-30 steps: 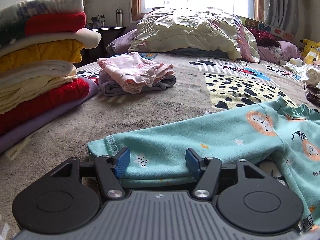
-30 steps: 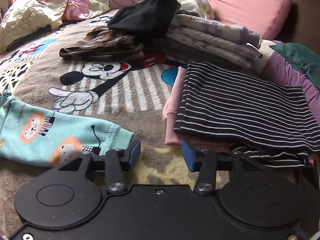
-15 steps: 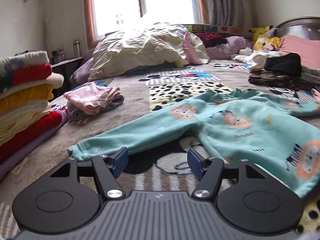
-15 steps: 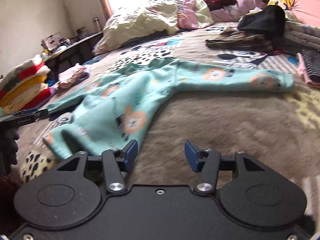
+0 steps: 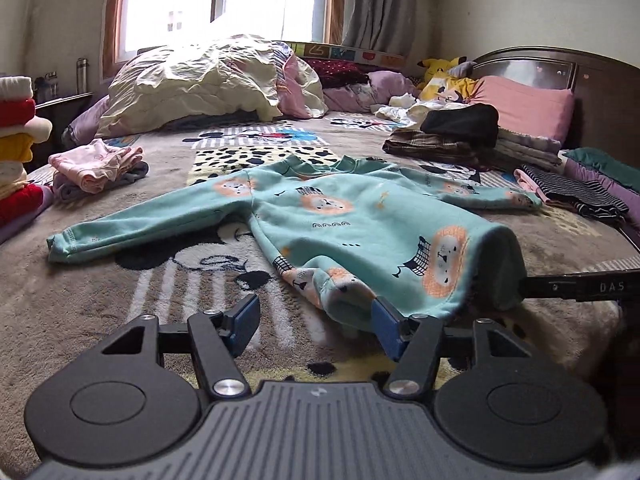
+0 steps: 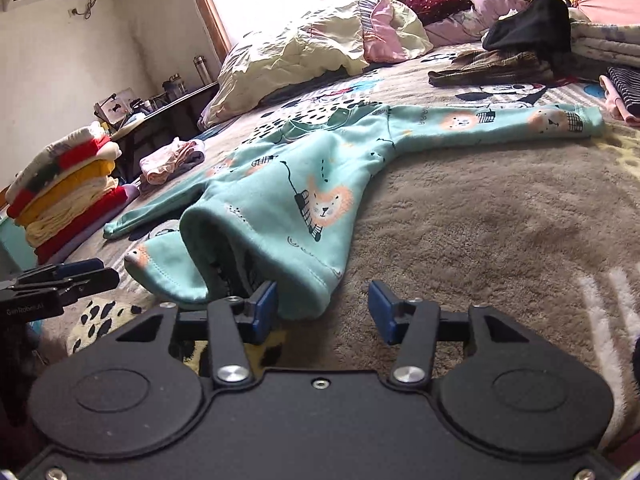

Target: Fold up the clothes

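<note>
Teal fleecy lion-print top (image 5: 360, 216) flat on plush blanket (image 5: 120, 288), sleeves outspread.

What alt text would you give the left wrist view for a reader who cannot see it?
A teal lion-print top lies spread on a patterned bed blanket, its near hem bunched beside the open left gripper. The right gripper reaches in from the right edge at the hem. Folded clothes sit behind.

Both low, close views share the teal shirt (image 5: 360, 216).
</note>
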`<state>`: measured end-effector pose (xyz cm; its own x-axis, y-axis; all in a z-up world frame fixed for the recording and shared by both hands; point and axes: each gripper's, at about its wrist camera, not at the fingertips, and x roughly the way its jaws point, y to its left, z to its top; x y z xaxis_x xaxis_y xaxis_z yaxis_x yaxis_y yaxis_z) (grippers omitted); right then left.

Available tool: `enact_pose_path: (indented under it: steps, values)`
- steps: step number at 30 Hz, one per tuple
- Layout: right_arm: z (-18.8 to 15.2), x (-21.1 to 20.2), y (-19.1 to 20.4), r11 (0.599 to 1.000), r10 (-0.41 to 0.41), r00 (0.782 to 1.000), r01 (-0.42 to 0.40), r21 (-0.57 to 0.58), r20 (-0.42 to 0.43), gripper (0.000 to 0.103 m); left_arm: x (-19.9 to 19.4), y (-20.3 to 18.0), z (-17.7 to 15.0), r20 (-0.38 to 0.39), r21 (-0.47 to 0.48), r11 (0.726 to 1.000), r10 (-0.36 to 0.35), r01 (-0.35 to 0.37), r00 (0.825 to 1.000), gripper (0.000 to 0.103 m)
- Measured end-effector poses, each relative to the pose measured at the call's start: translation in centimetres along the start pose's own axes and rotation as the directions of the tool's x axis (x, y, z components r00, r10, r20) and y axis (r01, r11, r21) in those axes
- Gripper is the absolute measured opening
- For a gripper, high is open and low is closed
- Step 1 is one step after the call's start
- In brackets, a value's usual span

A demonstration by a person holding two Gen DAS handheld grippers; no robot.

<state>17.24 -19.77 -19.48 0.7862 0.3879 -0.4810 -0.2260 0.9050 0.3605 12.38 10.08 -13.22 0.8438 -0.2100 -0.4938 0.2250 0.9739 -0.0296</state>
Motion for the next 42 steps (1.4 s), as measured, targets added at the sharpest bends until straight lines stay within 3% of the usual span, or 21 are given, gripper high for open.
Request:
enact_pose_path:
  steps: [7, 8, 10, 12, 13, 14, 17, 18, 19, 20, 22, 24, 29, 31, 33, 36, 38, 40, 42]
  values:
    - [-0.3, 1.8, 0.8, 0.999, -0.026, 1.000, 0.026, -0.035, 0.017, 0.040, 3.8, -0.1, -0.6, -0.038, -0.094, 0.996, -0.005, 0.002, 0.999, 0.039]
    - [-0.4, 2.1, 0.9, 0.999, -0.030, 0.999, 0.030, -0.041, 0.020, 0.037, 2.8, 0.7, -0.6, -0.031, -0.143, 0.990, -0.019, 0.015, 0.999, 0.038]
    - [-0.5, 2.6, 1.0, 0.998, -0.036, 0.999, 0.037, -0.048, 0.026, 0.022, 3.1, 1.2, -0.4, -0.010, -0.222, 0.973, -0.062, 0.058, 0.998, 0.038]
    - [-0.4, 2.5, 0.8, 0.998, -0.031, 0.999, 0.033, -0.046, 0.041, 0.013, 3.4, 1.1, -0.3, -0.006, -0.254, 0.966, -0.059, 0.055, 0.998, 0.034]
    - [-0.2, 2.3, 0.7, 0.998, -0.031, 0.998, 0.034, -0.056, 0.054, 0.008, 3.6, 1.1, -0.2, -0.004, -0.268, 0.962, -0.056, 0.053, 0.998, 0.016]
    - [0.0, 2.1, 0.6, 0.997, -0.032, 0.997, 0.036, -0.065, 0.067, 0.007, 3.7, 1.0, 0.0, -0.009, -0.263, 0.964, -0.037, 0.034, 0.999, 0.004]
    - [1.5, 0.1, 0.8, 0.992, -0.049, 0.987, 0.067, -0.110, 0.156, 0.005, 1.9, 0.2, 1.9, 0.054, -0.125, 0.988, 0.101, -0.093, 0.993, 0.003]
    - [2.3, -1.2, 1.1, 0.985, -0.063, 0.978, 0.094, -0.145, 0.201, 0.005, 0.5, -0.7, 2.9, 0.111, 0.003, 0.985, 0.170, -0.171, 0.979, 0.003]
    - [3.1, -2.5, 1.7, 0.970, -0.081, 0.968, 0.131, -0.204, 0.236, 0.005, -0.5, -1.5, 3.5, 0.153, 0.117, 0.962, 0.227, -0.246, 0.962, 0.003]
    - [3.7, -3.3, 2.0, 0.951, -0.099, 0.962, 0.167, -0.259, 0.254, 0.005, -1.4, -2.3, 4.0, 0.199, 0.224, 0.921, 0.277, -0.318, 0.940, 0.003]
    - [3.3, -3.1, 1.9, 0.913, -0.143, 0.965, 0.215, -0.346, 0.221, 0.005, -0.6, -2.0, 3.0, 0.145, 0.288, 0.898, 0.303, -0.333, 0.942, 0.003]
    - [2.3, -2.3, 1.3, 0.903, -0.168, 0.972, 0.218, -0.370, 0.162, 0.004, 0.3, -1.7, 1.9, 0.086, 0.346, 0.876, 0.328, -0.337, 0.941, 0.003]
    - [2.0, -2.5, 2.5, 0.846, -0.186, 0.970, 0.240, -0.477, 0.159, 0.004, -0.4, -2.1, 0.9, 0.068, 0.363, 0.875, 0.317, -0.319, 0.946, 0.003]
    - [1.6, -1.8, 2.0, 0.834, -0.211, 0.974, 0.225, -0.504, 0.086, 0.004, -0.3, -1.8, 0.7, 0.056, 0.353, 0.882, 0.314, -0.313, 0.948, 0.003]
    - [0.9, -0.5, 1.5, 0.827, -0.228, 0.972, 0.163, -0.537, -0.056, 0.004, 1.1, -0.8, -0.6, -0.056, 0.349, 0.901, 0.294, -0.258, 0.954, 0.006]
    - [0.7, -1.8, 1.9, 0.827, -0.189, 0.980, 0.126, -0.548, -0.061, 0.005, 0.7, 0.4, -0.9, -0.125, 0.299, 0.929, 0.265, -0.218, 0.956, 0.015]
    - [0.6, -2.7, 2.1, 0.826, -0.163, 0.985, 0.101, -0.555, -0.064, 0.014, -0.1, 1.0, -0.5, -0.151, 0.285, 0.939, 0.245, -0.195, 0.958, 0.022]
    - [0.6, -3.6, 2.3, 0.824, -0.137, 0.988, 0.076, -0.561, -0.067, 0.028, -1.6, 2.2, 0.2, -0.130, 0.192, 0.966, 0.201, -0.174, 0.971, 0.034]
    - [0.5, -4.5, 2.5, 0.822, -0.111, 0.991, 0.051, -0.568, -0.071, 0.030, -2.7, 3.4, 0.7, -0.101, 0.081, 0.986, 0.153, -0.145, 0.983, 0.037]
